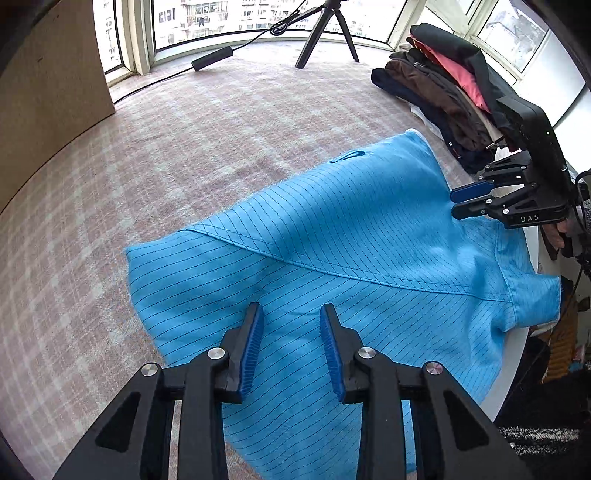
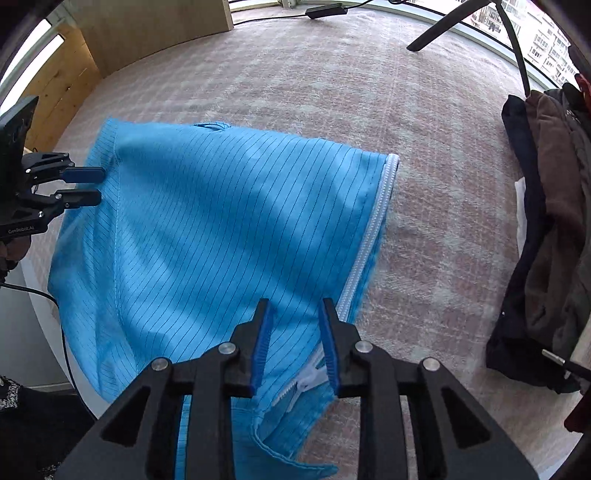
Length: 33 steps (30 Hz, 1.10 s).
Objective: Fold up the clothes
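1. A bright blue pinstriped garment lies spread over a table covered with a pink-and-white checked cloth; its near edge drapes over the table's rim towards the person holding the tools.
2. The left gripper hangs over the garment's near part, its blue-padded fingers set a modest gap apart with nothing between them; the fabric lies below, ungripped.
3. The right gripper hovers above the garment's white zip, its jaws likewise parted a little and holding nothing (the zip's lower end shows through the gap, beneath the pads rather than pinched by them).
4. Each tool appears in the other's view at the garment's side edge, jaws slightly apart; whether either touches the cloth there cannot be told.
5. A stack of folded dark, brown and red clothes sits at the table's far right; a black tripod stands by the window.
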Motion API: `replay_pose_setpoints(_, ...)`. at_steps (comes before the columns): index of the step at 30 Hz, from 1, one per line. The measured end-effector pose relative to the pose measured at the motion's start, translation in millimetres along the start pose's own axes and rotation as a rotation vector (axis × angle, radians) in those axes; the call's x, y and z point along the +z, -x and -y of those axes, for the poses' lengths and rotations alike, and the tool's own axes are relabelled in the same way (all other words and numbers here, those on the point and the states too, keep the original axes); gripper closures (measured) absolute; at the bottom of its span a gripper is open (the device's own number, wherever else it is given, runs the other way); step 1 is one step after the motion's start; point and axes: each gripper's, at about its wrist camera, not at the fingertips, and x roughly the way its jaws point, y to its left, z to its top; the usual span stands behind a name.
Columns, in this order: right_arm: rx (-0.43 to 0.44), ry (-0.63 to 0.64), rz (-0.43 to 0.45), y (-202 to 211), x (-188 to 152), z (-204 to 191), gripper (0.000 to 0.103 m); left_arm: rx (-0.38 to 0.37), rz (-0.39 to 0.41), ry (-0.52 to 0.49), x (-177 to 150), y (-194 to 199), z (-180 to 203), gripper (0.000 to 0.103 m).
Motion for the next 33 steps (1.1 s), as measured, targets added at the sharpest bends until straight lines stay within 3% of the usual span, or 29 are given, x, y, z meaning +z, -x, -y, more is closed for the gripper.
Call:
replay_pose_setpoints(2,-0.009,-0.01,0.055,24.4,-1.3,-7.3,0.078,0.025,0.042,0.023,-5.7,25.9,-3.0,0.072)
replay_pose_setpoints(4,-0.019,-0.02,0.113,49.6,-2.5,-15.2,0.076,-0.024,0.105,0.056,-18.4,55.1,-3.3,0.067)
replay_pose_setpoints(7,0.106,-0.031,0.155,77.4,-23.3,-37.6,0.076,-0.067,0.115,0.047,-47.7,72.3,6.6,0.061)
replay_pose_setpoints(10,0.127,-0.003,0.127,72.1,-47.3,-60.6,0.074,-0.087,0.066,0.048,-75.4,55.6,14.8,0.061)
replay_pose_setpoints(14,0.011,-0.033,-0.004,26.4,-73.0,-52.5,0.074,-0.029,-0.057,0.097,-106.0,18.6,6.4,0.061)
replay_pose_setpoints(17,-0.017,-0.043,-0.071,7.8,-84.4,-44.9,0.074,-0.023,-0.05,0.159,-109.5,32.6,-4.6,0.062)
replay_pose_setpoints(19,0.005,-0.071,-0.015,27.0,-84.2,-41.6,0.074,-0.033,0.001,0.213,-105.4,56.2,-17.6,0.059)
replay_pose_setpoints(20,0.02,-0.097,0.039,40.7,-81.4,-36.6,0.074,-0.042,0.019,0.245,-102.4,65.7,-25.2,0.051)
replay_pose_setpoints(21,0.035,-0.123,0.095,54.5,-78.4,-31.3,0.072,-0.058,0.025,0.284,-97.7,71.6,-34.4,0.04)
replay_pose_setpoints(24,0.044,-0.214,0.273,86.0,-68.4,-9.2,0.027,-0.085,0.053,0.363,-81.9,73.3,-52.6,0.037)
replay_pose_setpoints(26,0.071,-0.252,0.359,89.2,-60.5,5.1,0.026,-0.085,0.047,0.372,-70.1,61.4,-54.6,0.037)
replay_pose_setpoints(28,0.048,-0.275,0.377,84.1,-47.5,15.4,0.026,-0.067,0.021,0.365,-62.9,41.4,-53.3,0.037)
replay_pose_setpoints(30,-0.031,-0.307,0.345,77.0,-37.5,18.4,0.026,-0.045,-0.009,0.36,-59.2,23.4,-50.6,0.037)
replay_pose_setpoints(33,-0.026,-0.417,0.292,85.6,-29.0,19.9,0.026,-0.013,-0.006,0.343,-55.7,17.6,-43.4,0.038)
